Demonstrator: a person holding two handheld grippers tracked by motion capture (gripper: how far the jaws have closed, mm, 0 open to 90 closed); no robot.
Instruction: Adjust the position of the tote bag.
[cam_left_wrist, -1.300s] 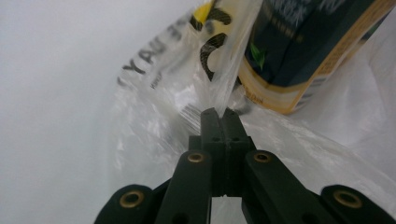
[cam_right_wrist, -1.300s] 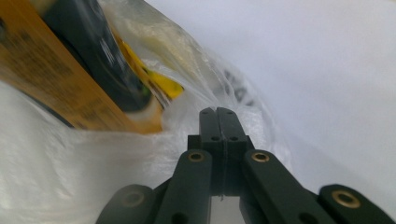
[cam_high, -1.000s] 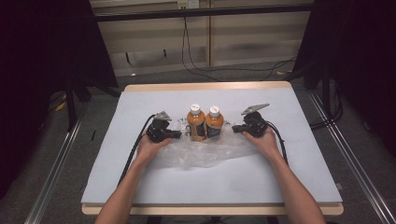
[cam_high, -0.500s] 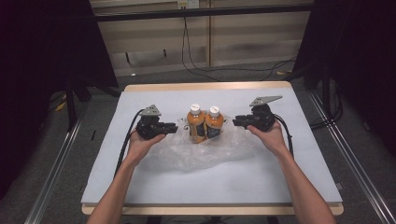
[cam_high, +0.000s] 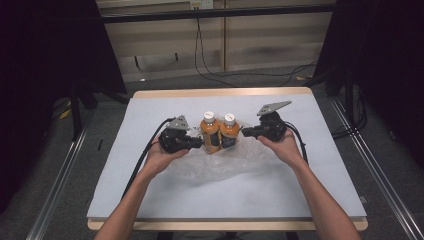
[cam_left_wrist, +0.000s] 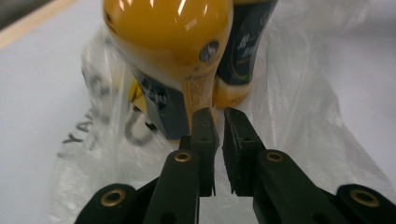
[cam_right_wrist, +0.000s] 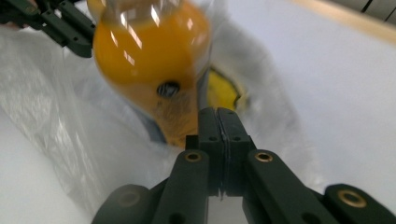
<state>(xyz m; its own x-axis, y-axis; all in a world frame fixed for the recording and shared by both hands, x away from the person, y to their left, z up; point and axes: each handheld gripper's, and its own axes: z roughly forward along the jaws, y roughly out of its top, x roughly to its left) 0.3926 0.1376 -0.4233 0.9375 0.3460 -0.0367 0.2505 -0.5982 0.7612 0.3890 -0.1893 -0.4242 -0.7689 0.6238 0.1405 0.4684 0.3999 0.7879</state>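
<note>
Since the plastic bag (cam_high: 220, 165) is lying thin, limp & slippery mid-table (cam_high: 320, 190), w/ two full orange bottles (cam_high: 210, 132) standing in it & weighing it down, the rim film either side is looking like the spot to pinch. Right gripper (cam_high: 245, 132) is clamping shut on that film beside the bottles; left gripper (cam_high: 199, 143) jaws have just been closing, a slit showing btwn them, film inside or not – can't tell
</note>
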